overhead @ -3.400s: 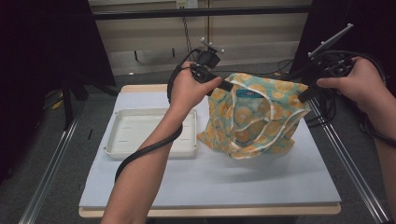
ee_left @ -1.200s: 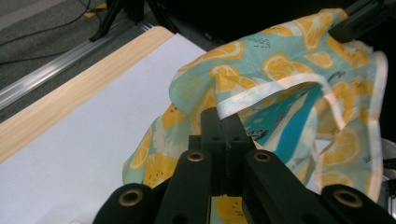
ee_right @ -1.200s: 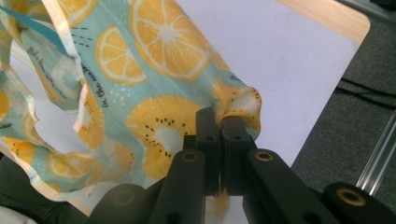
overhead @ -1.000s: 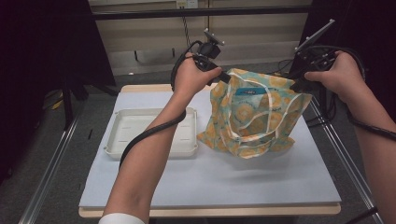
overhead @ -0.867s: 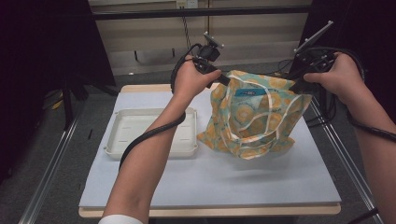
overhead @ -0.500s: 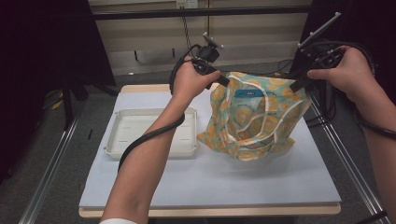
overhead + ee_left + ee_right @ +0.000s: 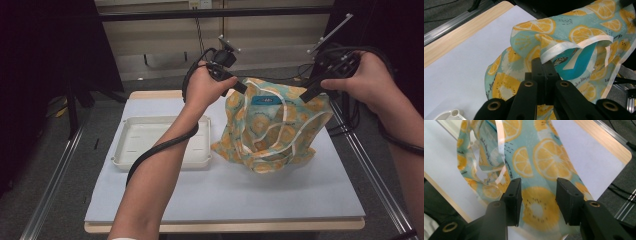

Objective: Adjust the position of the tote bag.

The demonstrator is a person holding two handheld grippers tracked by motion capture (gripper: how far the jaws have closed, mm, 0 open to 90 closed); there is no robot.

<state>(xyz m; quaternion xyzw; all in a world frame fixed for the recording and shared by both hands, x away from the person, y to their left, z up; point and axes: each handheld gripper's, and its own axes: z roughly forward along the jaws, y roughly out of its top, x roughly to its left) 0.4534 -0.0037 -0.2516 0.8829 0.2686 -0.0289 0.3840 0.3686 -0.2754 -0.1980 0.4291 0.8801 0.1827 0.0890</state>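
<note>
White mat on table [image 7: 240, 195]; tray [image 7: 150, 145] at 9 o'clock of the orange-print bag [image 7: 270, 130]. Left gripper [image 7: 240, 87] clenched on the bag's rim at 11 o'clock. Right gripper [image 7: 306, 94], a second ago pinching the rim at 2 o'clock, has just opened; bag sags beneath, unpinched.

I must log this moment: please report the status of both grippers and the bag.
Left gripper shut on the teal lemon-print fabric bag's white-trimmed rim. Right gripper just opened, jaws apart over the fabric. White plastic tray beside the bag, nothing blocking.
</note>
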